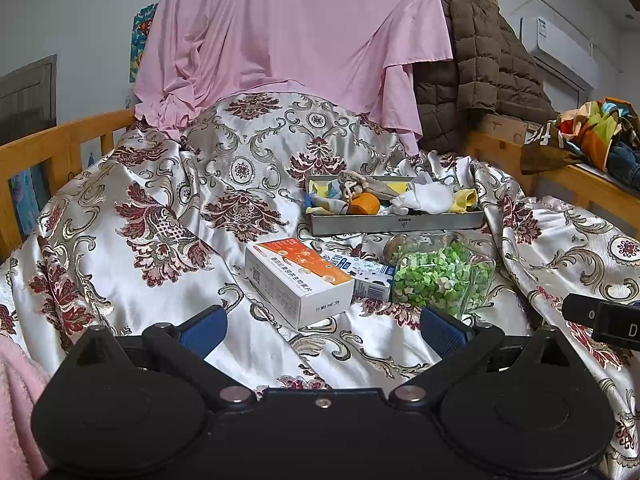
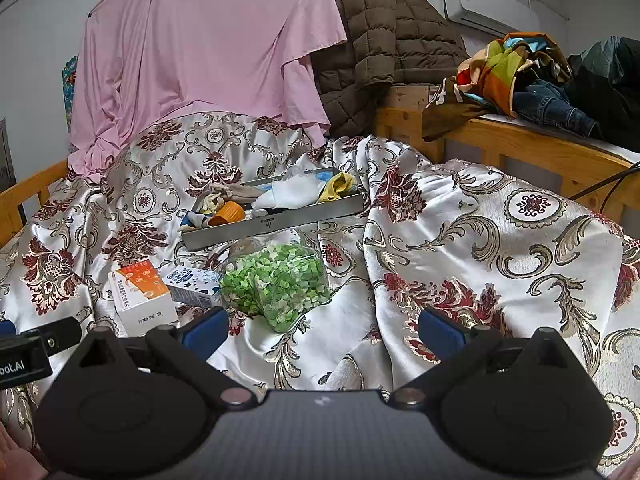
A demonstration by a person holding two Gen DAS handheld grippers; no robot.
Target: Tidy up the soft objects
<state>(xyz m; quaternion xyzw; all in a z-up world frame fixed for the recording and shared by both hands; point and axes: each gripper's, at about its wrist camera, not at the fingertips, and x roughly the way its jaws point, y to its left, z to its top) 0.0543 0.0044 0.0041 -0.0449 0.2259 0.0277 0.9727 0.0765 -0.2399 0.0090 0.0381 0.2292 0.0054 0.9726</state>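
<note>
soft items point(image 1: 424, 197) point(image 2: 296, 194), among them white and yellow cloths and a beige knitted piece, lay heaped in a shallow metal tray point(image 1: 396, 222) point(image 2: 276, 220) on the bed. an orange cup-shaped object point(image 1: 364, 203) point(image 2: 230, 213) lay in the tray with them. tray rested on a patterned satin bedspread point(image 1: 160, 216) point(image 2: 480, 240). just in front of it lay a clear container of green and white bits point(image 1: 440, 276) point(image 2: 276, 284), tipped on its side. beside that lay a blue-and-white carton point(image 1: 360, 274) point(image 2: 192, 284), then an orange-and-white box point(image 1: 298, 280) point(image 2: 140, 292). left gripper point(image 1: 322, 330) hovered near the box, jaws wide apart and empty. right gripper point(image 2: 322, 330) hovered near the container, jaws likewise wide apart and empty. pink sheet point(image 1: 296, 28) point(image 2: 200, 52) and brown quilted coat point(image 1: 480, 64) point(image 2: 384, 36) hung behind the bed. wooden bed rails point(image 1: 60, 140) point(image 2: 520, 148) stood at either side, with clothes piled on the right one.
</note>
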